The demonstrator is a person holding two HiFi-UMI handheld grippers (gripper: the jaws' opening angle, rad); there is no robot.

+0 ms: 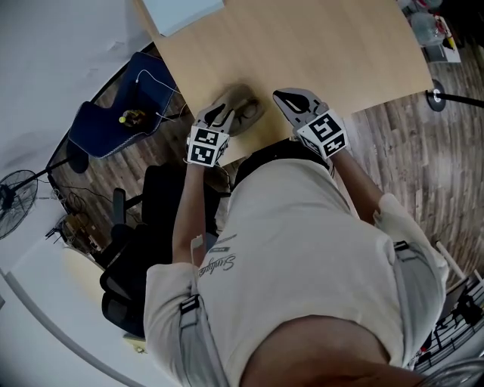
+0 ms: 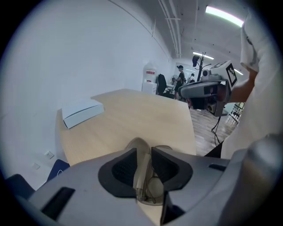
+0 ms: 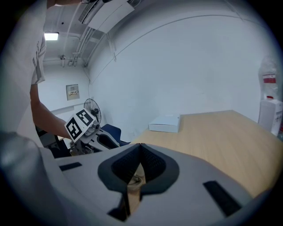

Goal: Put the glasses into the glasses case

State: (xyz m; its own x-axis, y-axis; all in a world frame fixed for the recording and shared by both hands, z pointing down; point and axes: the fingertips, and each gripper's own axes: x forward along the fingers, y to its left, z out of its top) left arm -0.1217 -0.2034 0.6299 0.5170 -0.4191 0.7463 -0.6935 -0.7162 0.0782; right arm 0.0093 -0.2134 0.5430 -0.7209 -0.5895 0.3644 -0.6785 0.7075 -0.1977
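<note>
An olive-beige glasses case (image 1: 246, 109) lies open near the front edge of the wooden table (image 1: 325, 53). My left gripper (image 1: 218, 115) is shut on the case's upright flap (image 2: 140, 159), and the glasses (image 2: 154, 187) lie inside the case just below the jaws. My right gripper (image 1: 286, 98) hovers over the table to the right of the case, apart from it. Its jaws are shut (image 3: 140, 148) with nothing between them. In the left gripper view the right gripper (image 2: 201, 89) hangs above the table's right side.
A flat white box (image 1: 181, 11) rests at the table's far left corner. Left of the table stand a blue chair (image 1: 113, 121), a black office chair (image 1: 128, 249) and a floor fan (image 1: 15, 193). Bottles (image 1: 431, 30) sit at the far right.
</note>
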